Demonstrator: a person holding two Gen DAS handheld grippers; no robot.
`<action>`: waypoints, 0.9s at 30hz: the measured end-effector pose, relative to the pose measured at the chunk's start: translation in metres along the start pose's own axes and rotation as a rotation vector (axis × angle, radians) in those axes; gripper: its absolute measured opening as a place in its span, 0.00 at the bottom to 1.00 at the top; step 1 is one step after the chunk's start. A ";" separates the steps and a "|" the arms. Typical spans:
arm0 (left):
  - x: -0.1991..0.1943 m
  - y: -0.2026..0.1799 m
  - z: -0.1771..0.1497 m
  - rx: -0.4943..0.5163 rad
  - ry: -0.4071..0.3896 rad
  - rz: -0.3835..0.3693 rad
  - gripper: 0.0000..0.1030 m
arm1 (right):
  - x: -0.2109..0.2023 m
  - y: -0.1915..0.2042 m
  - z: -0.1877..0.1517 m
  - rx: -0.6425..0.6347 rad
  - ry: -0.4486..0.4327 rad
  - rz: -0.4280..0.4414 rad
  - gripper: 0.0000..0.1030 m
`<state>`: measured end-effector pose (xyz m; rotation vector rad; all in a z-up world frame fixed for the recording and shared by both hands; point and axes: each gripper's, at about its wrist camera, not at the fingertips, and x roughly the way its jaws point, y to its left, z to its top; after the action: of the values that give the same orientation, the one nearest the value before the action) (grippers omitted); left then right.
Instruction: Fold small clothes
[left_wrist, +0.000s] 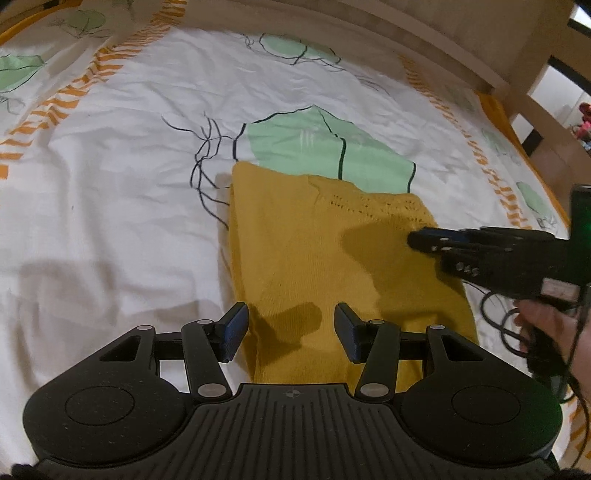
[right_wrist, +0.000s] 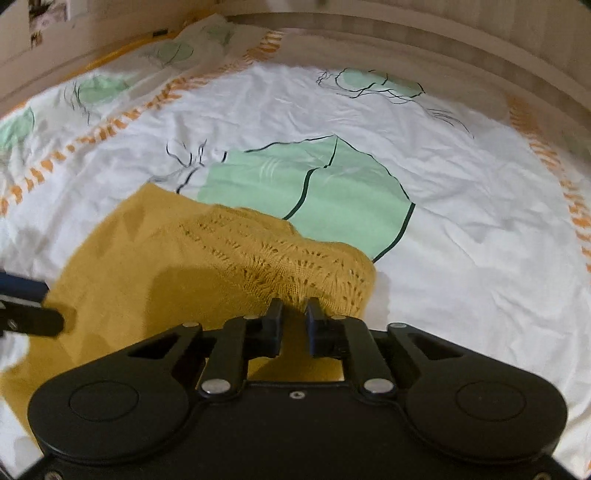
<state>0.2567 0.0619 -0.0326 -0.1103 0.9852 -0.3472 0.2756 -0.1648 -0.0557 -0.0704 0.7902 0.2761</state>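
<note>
a: what sort of place is this?
b: a bedroom at home: a wrinkled printed bedsheet (left_wrist: 122, 192) covers a bed, with a pale wooden bed frame (left_wrist: 461, 48) at the far side.

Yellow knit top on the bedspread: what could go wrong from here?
The right gripper has only the lacy edge of the yellow knit top between its fingers, so the open knit may snag or slip out. The left gripper hovers open over the near edge; a one-sided lift could skew the fold and drag the bedspread.
</note>
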 end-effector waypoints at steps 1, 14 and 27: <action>-0.002 0.001 -0.002 -0.012 -0.013 0.007 0.48 | -0.004 -0.001 0.000 0.017 -0.010 -0.005 0.25; -0.017 0.015 -0.024 -0.108 -0.040 -0.007 0.49 | -0.015 -0.032 -0.006 0.251 -0.012 0.120 0.73; 0.016 0.026 -0.035 -0.237 0.121 -0.130 0.50 | 0.003 -0.059 -0.032 0.437 0.052 0.280 0.75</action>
<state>0.2416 0.0835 -0.0711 -0.3731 1.1401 -0.3579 0.2715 -0.2264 -0.0824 0.4487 0.8972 0.3617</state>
